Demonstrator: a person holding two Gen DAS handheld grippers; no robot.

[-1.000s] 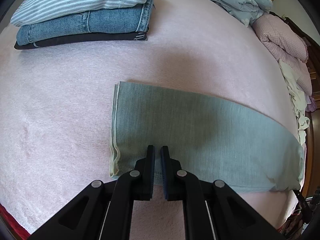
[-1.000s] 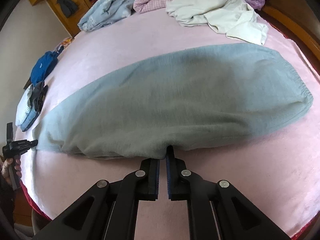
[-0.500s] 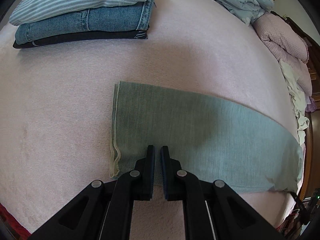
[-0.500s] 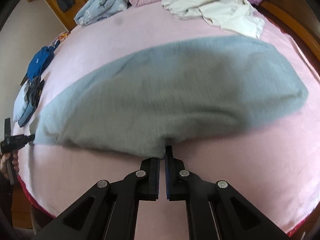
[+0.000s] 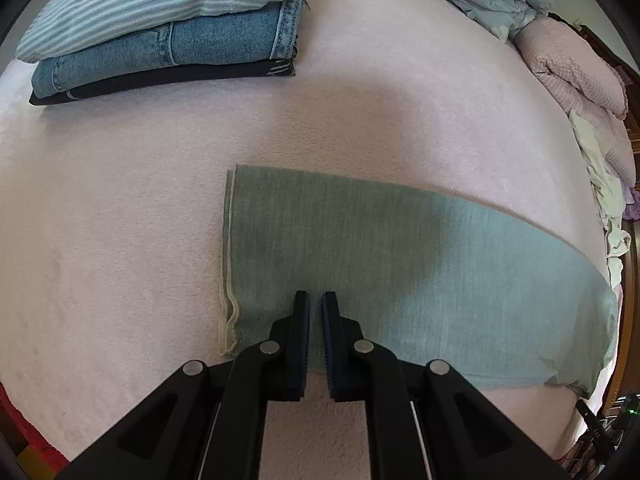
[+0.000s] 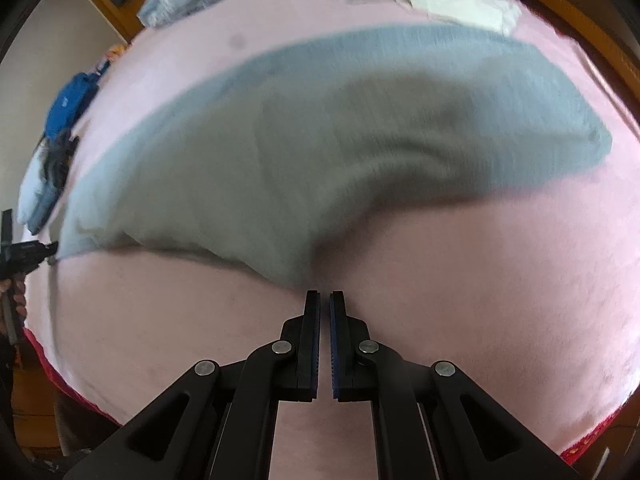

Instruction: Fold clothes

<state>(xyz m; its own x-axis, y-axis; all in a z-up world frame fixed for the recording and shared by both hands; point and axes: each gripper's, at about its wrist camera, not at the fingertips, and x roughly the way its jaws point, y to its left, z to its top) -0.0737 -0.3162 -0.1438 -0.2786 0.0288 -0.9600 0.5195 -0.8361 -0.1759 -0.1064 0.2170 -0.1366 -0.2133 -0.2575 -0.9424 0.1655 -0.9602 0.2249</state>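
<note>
Both grippers are pinching the near edge of the green trousers (image 5: 400,264): the left gripper (image 5: 316,300) near the hem, the right gripper (image 6: 324,298) midway along, where the cloth is bunching toward it. The trousers are lying lengthwise across the pink bed (image 5: 120,220). A fold appears to be starting; next, both hands should be lifting together.

Left gripper (image 5: 316,300): black two-finger tool, pointing steeply down; jaws drawn nearly together, a thin slit between the pads. Also seen far to the left of the right gripper, held by a hand (image 6: 16,300).

Right gripper (image 6: 325,298): same build, same steep downward pitch; jaws closed to a narrow slit.
</note>
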